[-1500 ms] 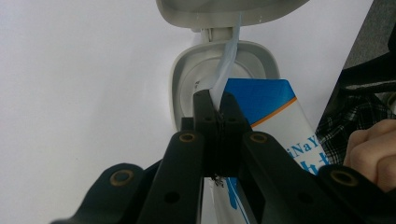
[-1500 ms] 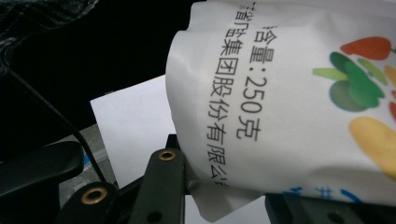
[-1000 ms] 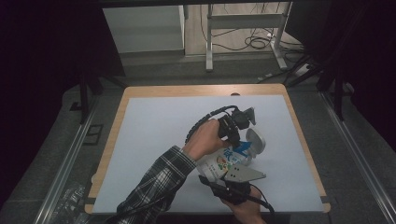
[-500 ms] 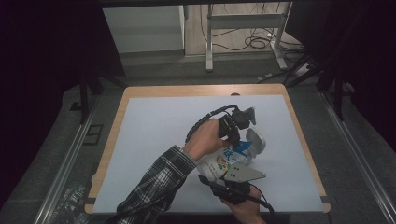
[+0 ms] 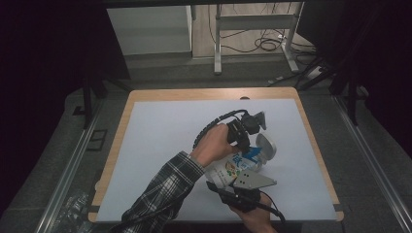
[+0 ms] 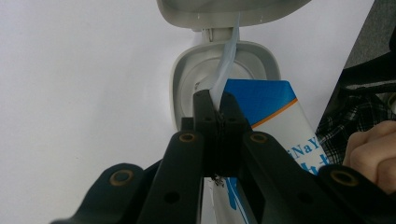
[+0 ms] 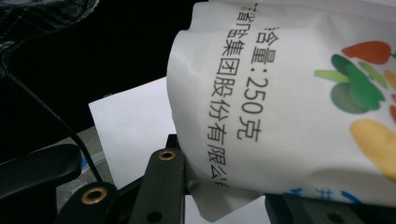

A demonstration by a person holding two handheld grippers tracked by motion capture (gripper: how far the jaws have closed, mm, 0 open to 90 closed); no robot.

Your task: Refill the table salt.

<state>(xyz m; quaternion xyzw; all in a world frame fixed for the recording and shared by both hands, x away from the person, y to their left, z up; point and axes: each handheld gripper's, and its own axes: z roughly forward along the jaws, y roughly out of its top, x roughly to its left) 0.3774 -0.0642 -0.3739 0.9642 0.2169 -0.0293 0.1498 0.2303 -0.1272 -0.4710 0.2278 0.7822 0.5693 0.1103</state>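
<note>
A white bag (image 5: 227,171) printed in blue with fruit pictures lies on the table's right half. My right gripper (image 5: 237,188), under its grey plate, holds the bag's lower end. In the right gripper view the printed bag (image 7: 289,102) sits clamped between the jaws of the right gripper (image 7: 233,189). My left gripper (image 5: 248,145) reaches across from a plaid sleeve to the bag's top. It (image 6: 218,105) is shut on a thin pale strip (image 6: 225,70) at the bag's blue end (image 6: 266,107). Just beyond stands an open grey-white lidded container (image 5: 267,145) (image 6: 187,88).
A white sheet (image 5: 160,145) covers the wooden tabletop, whose rim (image 5: 115,155) shows at the left. A desk frame (image 5: 252,22) and cables (image 5: 272,43) stand beyond the far edge. Metal rails (image 5: 73,165) run along the floor on both sides.
</note>
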